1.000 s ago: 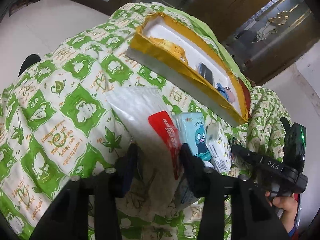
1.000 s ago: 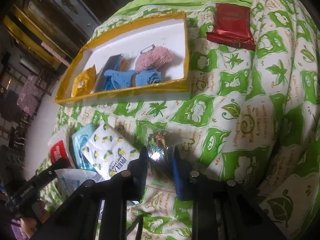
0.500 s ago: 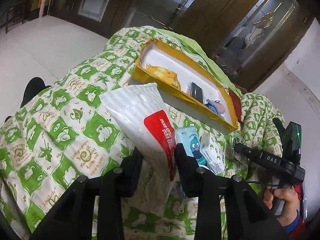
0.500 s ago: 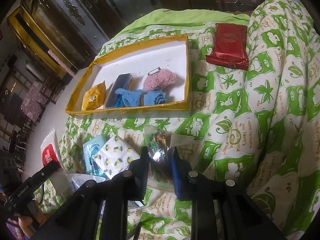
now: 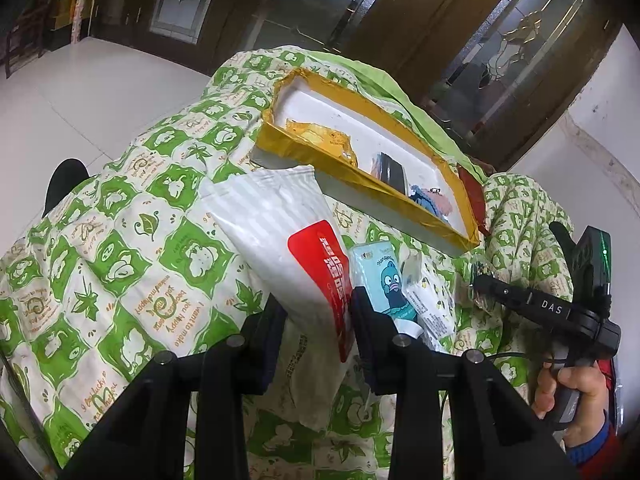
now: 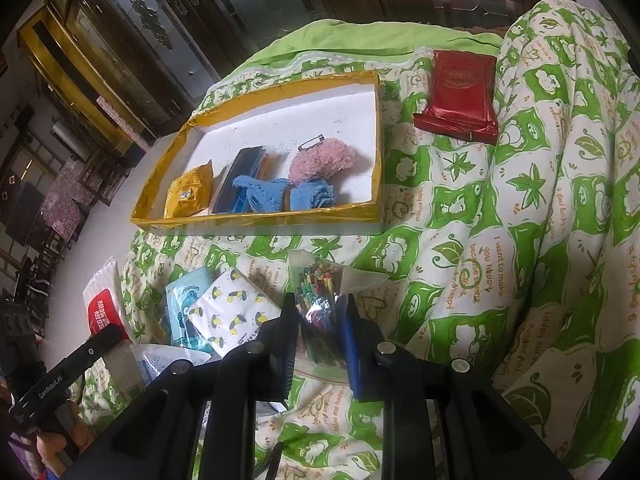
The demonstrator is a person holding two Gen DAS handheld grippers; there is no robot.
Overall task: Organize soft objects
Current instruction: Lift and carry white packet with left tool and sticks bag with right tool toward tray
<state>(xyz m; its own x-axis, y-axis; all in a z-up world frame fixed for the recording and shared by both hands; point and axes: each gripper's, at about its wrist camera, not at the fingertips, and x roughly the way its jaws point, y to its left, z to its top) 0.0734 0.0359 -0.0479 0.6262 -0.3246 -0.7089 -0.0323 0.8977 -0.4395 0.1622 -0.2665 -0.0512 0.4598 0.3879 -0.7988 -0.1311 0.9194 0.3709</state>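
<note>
Gripping two packets at once, I have my left gripper (image 5: pixel 318 312) clamped on the white pouch with the red label (image 5: pixel 288 236) and my right gripper (image 6: pixel 320 320) pinched on the clear bag of colored sticks (image 6: pixel 318 296), both lifted off the green quilt (image 6: pixel 500 240). Just beyond lie the blue cartoon tissue pack (image 6: pixel 186 308) and lemon-print tissue pack (image 6: pixel 236 312), unsorted. Farther off, the yellow-edged tray (image 6: pixel 256 220) already holds four items; the red packet (image 6: pixel 460 96) waits behind it. Roughly halfway, I judge.
</note>
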